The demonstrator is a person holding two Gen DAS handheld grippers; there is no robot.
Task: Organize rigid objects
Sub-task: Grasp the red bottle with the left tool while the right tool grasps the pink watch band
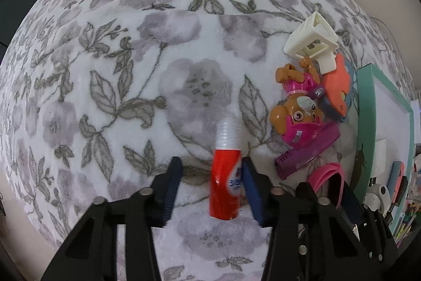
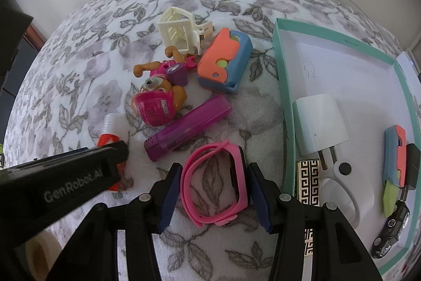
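A red tube with a white ribbed cap (image 1: 226, 167) lies on the flowered blanket between the fingers of my left gripper (image 1: 210, 162). The right pad touches the tube, while the left pad stands a gap away, so the gripper is open. In the right wrist view the same tube (image 2: 108, 133) is half hidden behind the left gripper's black body (image 2: 65, 175). My right gripper (image 2: 214, 167) is shut on a pink wristwatch (image 2: 210, 183), with a pad against each side of the band.
Loose on the blanket (image 2: 79, 70) are a cream hair claw (image 2: 181, 28), a pink pup figure (image 2: 158, 99), an orange-blue toy (image 2: 223, 65) and a purple tube (image 2: 186, 128). The teal box (image 2: 279, 70) at right holds a charger (image 2: 318, 123), scissors, a toy knife and a toy car.
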